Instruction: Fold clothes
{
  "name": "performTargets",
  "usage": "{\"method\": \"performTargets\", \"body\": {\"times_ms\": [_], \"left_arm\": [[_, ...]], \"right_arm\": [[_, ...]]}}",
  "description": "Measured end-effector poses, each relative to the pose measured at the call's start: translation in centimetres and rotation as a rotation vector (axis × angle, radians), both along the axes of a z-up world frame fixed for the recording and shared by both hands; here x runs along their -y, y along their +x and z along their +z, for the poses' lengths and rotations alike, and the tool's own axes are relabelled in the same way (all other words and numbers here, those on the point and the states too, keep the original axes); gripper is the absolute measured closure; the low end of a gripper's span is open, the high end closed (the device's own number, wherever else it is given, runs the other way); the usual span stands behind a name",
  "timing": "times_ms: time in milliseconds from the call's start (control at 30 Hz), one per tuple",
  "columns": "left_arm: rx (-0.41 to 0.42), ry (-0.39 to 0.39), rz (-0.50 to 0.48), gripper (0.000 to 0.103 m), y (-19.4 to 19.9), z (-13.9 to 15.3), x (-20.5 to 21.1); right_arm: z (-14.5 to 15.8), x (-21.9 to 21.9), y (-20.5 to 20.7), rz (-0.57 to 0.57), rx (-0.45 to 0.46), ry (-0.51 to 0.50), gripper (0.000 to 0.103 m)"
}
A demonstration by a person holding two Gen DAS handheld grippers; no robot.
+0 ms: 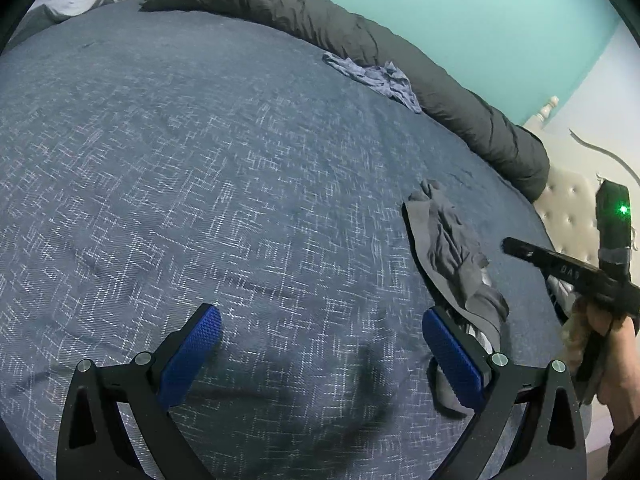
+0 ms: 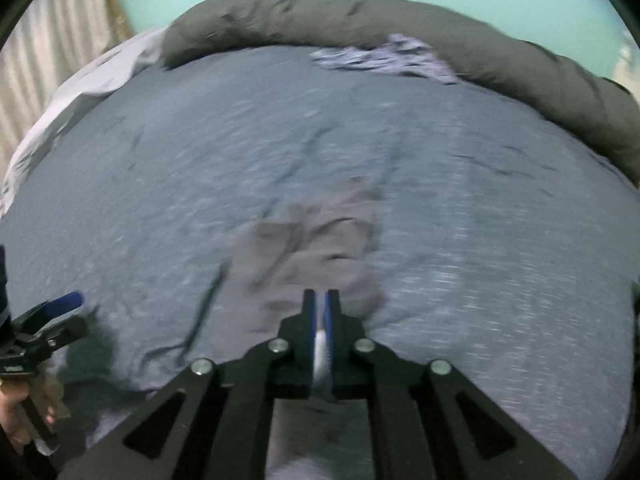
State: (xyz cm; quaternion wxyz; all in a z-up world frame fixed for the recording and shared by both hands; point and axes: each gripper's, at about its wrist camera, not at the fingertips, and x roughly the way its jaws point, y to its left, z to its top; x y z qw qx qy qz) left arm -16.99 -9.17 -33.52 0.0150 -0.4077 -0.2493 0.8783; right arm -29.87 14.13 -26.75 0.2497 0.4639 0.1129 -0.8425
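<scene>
Left wrist: left tongs [image 1: 322, 346] spread; right tongs [image 2: 320, 300] pinching crumpled grey garment [image 1: 452, 256], lengthwise away.

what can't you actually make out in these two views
- Grey garment, right wrist view: motion blur smears its shape; the type is unclear.
- Right tongs: pads nearly together with a pale strip between them; whether it is the garment's cloth is unclear.
- Same garment, left wrist view: its near end is hidden behind a finger of the open left tongs.
- Blue-grey cloth by the rolled dark duvet: too small and crumpled to identify.

Right wrist view blurred; gray garment [image 2: 312, 256] partly hidden behind fingers.
</scene>
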Motion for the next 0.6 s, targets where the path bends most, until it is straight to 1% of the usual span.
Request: {"method": "performTargets", "body": {"times_ms": [33,67,167,267,400,433,467,500,567,600], "left_arm": [[0.001,-0.001,0.001,0.0,0.0,0.0,0.0],[0.001,-0.002,0.001,0.0,0.1,0.0,0.0],[0.001,-0.005,0.001,0.0,0.1,-0.1,0.2],[0.002,-0.005,0.002,0.0,0.1,-0.1,0.4],[0.002,0.003,0.013,0.0,0.2,-0.1,0.9],[0.002,0.004,0.013,0.0,0.2,-0.1,1.0],[0.001,0.006,0.013,0.0,0.2,-0.1,1.0],[0.002,0.006,0.011,0.0,0.2,-0.1,1.0],[0.001,0.006,0.007,0.0,0.2,0.0,0.9],[0.001,0.005,0.006,0.0,0.2,0.0,0.9]], "right_arm": [[-0.4,1.3,0.0,0.022,0.007,0.005,0.072],[-0.9,2.6,0.0,0.044,0.014,0.012,0.064],[-2.7,5.8,-0.1,0.108,0.037,0.045,0.063],[-4.3,7.5,-0.1,0.152,0.051,0.105,0.063],[-5.8,8.6,0.0,0.186,0.047,0.189,0.063],[-6.2,8.8,0.0,0.192,0.047,0.207,0.07],[-6.5,8.8,0.1,0.196,0.05,0.221,0.079],[-6.8,8.8,0.1,0.198,0.049,0.233,0.084],[-6.5,8.4,0.1,0.184,0.036,0.228,0.1],[-6.2,8.1,0.2,0.174,0.026,0.219,0.101]]}}
